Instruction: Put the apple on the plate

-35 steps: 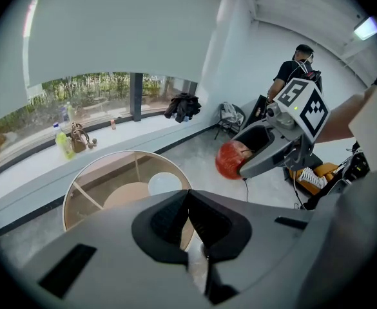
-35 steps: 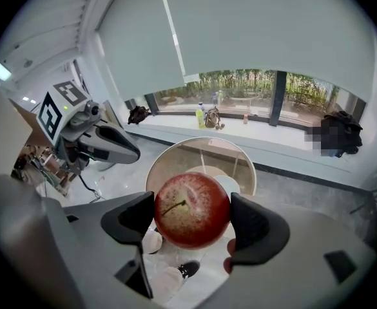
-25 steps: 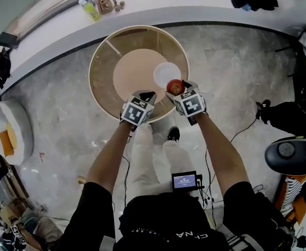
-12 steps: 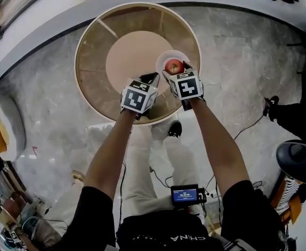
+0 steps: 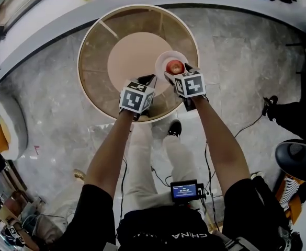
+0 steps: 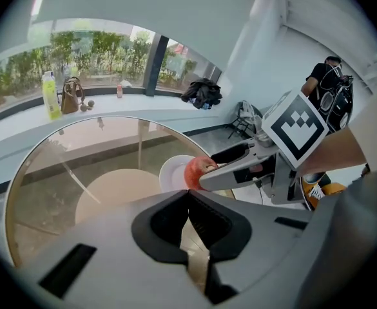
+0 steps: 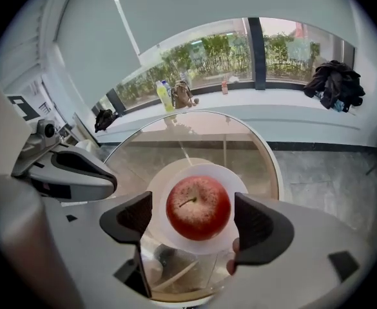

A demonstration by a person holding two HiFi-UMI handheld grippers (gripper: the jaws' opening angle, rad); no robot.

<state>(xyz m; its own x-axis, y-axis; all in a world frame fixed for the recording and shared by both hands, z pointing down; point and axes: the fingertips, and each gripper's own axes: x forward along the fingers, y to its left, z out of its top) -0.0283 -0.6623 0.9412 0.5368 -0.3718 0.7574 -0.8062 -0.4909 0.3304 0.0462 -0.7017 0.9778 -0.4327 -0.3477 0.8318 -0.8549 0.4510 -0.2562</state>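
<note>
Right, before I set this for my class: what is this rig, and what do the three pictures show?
A person holds a two-fingered hand tool in each hand. One picture looks down from a camera on their head; the other two cameras ride on the tools. A round glass table carries a white plate. The right gripper has its fingers apart around a red apple, which appears to rest on the plate. The left gripper is shut and empty.
</note>
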